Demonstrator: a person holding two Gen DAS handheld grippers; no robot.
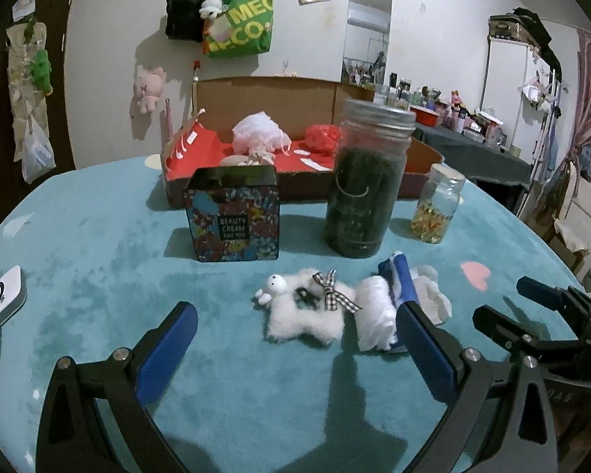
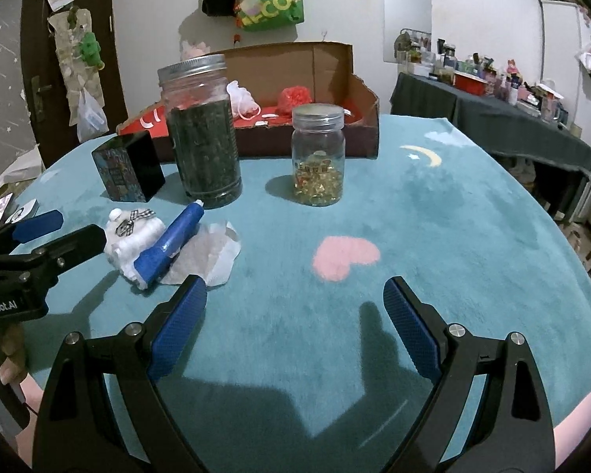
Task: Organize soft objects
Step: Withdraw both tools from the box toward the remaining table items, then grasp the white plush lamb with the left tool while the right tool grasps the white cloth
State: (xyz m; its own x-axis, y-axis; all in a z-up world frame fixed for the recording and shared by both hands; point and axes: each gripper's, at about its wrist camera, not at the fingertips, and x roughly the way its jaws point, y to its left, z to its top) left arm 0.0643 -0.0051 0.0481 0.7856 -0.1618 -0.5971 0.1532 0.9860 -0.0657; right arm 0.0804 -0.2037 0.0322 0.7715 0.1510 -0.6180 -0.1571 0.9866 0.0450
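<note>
A fluffy white plush animal (image 1: pixel 303 315) with a checked bow lies on the teal table cover (image 1: pixel 98 244). To its right are a rolled white cloth (image 1: pixel 374 311), a blue-and-white rolled item (image 1: pixel 400 276) and a crumpled white cloth (image 1: pixel 433 295). My left gripper (image 1: pixel 295 309) is open, and the plush lies just ahead of its gap. Its right finger overlaps the rolled cloth in this view. My right gripper (image 2: pixel 295 287) is open and empty over bare cover. The blue item (image 2: pixel 169 244) and white cloth (image 2: pixel 212 252) lie to its front left.
An open cardboard box (image 1: pixel 295 90) with red lining stands at the back and holds a pale mesh pouch (image 1: pixel 258 134) and a red mesh ball (image 1: pixel 323 136). In front of it stand a patterned tin (image 1: pixel 232 216), a tall jar (image 1: pixel 364 181) of dark leaves and a small capsule jar (image 1: pixel 437 205). A white device (image 1: pixel 0 299) lies far left.
</note>
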